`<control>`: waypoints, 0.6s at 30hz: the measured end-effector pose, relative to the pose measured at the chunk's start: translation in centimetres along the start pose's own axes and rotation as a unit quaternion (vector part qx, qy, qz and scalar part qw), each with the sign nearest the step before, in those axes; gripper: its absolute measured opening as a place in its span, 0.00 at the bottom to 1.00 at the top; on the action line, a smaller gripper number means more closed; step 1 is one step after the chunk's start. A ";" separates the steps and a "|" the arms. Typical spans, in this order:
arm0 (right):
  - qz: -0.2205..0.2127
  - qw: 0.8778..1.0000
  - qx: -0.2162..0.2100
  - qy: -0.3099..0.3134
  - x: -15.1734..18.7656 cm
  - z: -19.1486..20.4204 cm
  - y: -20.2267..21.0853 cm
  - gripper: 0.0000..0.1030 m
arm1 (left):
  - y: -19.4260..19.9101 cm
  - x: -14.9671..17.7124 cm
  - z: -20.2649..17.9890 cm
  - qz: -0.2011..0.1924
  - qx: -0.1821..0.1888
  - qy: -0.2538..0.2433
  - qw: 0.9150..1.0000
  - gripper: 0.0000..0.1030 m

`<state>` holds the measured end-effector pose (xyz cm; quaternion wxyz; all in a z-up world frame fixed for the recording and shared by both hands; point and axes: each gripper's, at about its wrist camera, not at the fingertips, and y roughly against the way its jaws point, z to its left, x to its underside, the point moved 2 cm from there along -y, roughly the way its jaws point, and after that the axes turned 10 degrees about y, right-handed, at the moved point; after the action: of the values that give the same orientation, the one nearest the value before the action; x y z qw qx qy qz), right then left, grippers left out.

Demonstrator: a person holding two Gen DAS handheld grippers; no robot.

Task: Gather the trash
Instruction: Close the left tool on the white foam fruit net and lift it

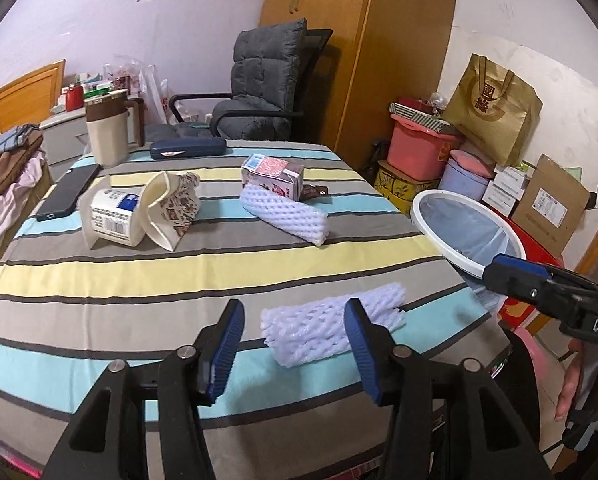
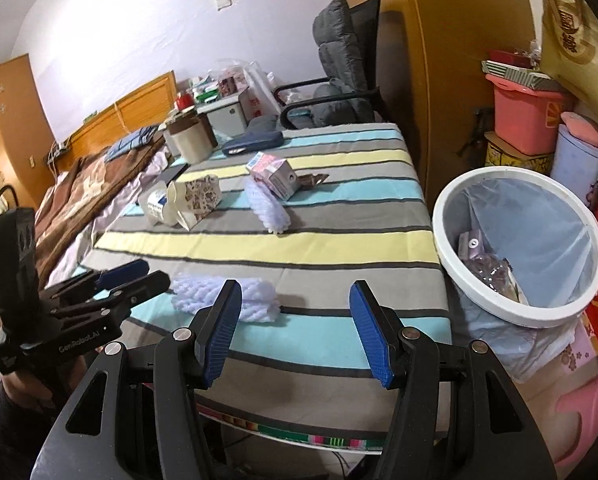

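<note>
My left gripper (image 1: 295, 344) is open over the near table edge, a white foam net (image 1: 327, 326) lying between and just beyond its fingers. A second foam net (image 1: 285, 214), a pink milk carton (image 1: 271, 178), a brown wrapper (image 1: 313, 192), a white cup (image 1: 113, 218) and a patterned paper box (image 1: 175, 208) lie farther back. My right gripper (image 2: 295, 332) is open and empty at the table's near right edge, beside the white trash bin (image 2: 519, 248). The near foam net also shows in the right wrist view (image 2: 227, 298).
A phone (image 1: 69, 192), a beige jug (image 1: 109, 132) and a dark case (image 1: 187, 148) lie at the far side of the striped table (image 1: 219, 272). A grey chair (image 1: 267, 84) stands behind. Boxes, bags and a pink bucket (image 1: 419, 152) crowd the right wall.
</note>
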<state>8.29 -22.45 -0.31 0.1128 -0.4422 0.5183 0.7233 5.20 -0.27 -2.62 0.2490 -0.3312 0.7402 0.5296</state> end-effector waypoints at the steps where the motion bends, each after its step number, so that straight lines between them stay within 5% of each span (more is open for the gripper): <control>1: 0.002 1.000 -0.002 0.003 0.0 0.1 -0.1 0.56 | -0.2 -0.1 -0.1 0.001 0.002 -0.001 1.000 0.53; 12: 0.011 1.000 -0.008 -0.011 0.3 -0.5 -0.7 0.56 | -4.7 0.0 -0.4 0.045 0.046 -0.036 0.997 0.60; 18: 0.016 1.000 -0.004 -0.014 0.3 -0.9 -1.0 0.56 | -5.1 1.0 -1.2 0.045 0.035 -0.058 0.997 0.60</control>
<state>9.26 -22.86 -1.24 0.1066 -0.4236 0.5208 0.7335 8.40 -2.74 -6.13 0.2790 -0.2574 0.7569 0.5319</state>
